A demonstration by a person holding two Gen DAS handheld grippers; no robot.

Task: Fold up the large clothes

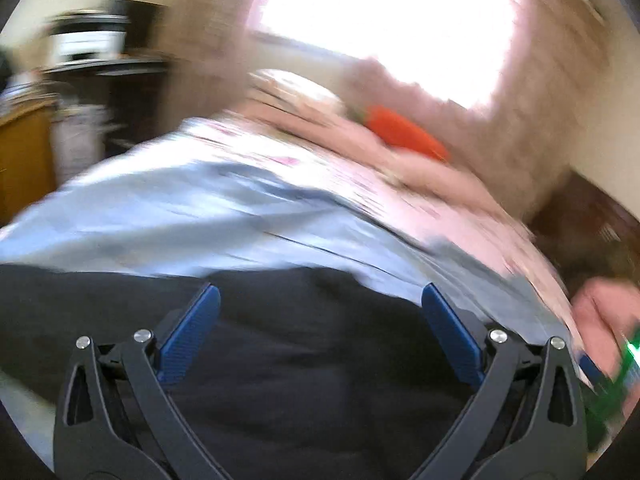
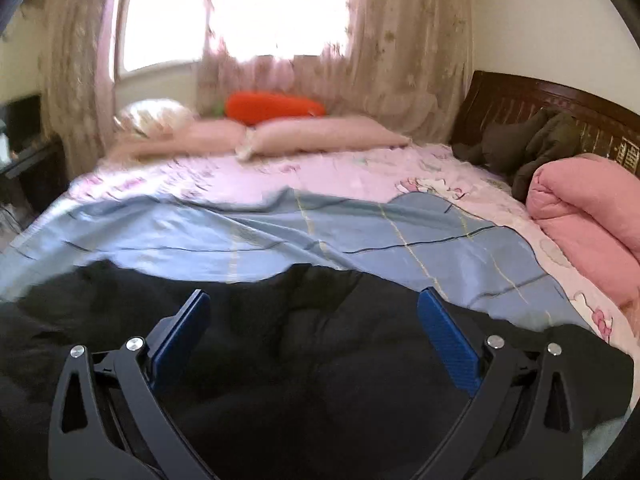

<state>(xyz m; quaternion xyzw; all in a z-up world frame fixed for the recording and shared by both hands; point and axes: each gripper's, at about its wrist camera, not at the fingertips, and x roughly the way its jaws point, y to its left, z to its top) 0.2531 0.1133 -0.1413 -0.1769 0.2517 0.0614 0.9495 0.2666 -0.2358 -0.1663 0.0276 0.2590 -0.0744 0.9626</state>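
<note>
Both wrist views sit low, close over black garment (image 2: 300, 360), facing bed's window end; share orange carrot-shaped cushion (image 1: 404, 132); left blurred.

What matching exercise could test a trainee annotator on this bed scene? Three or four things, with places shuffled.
Things:
1. black garment
2. carrot-shaped cushion
3. rolled pink quilt
4. dark olive jacket

Places:
A. against the headboard
B. near edge of the bed, under both open grippers
C. by the window curtain, behind the pink pillows
D. right side of the bed, in front of the jacket

Pairs: 1-B, 2-C, 3-D, 4-A
</note>
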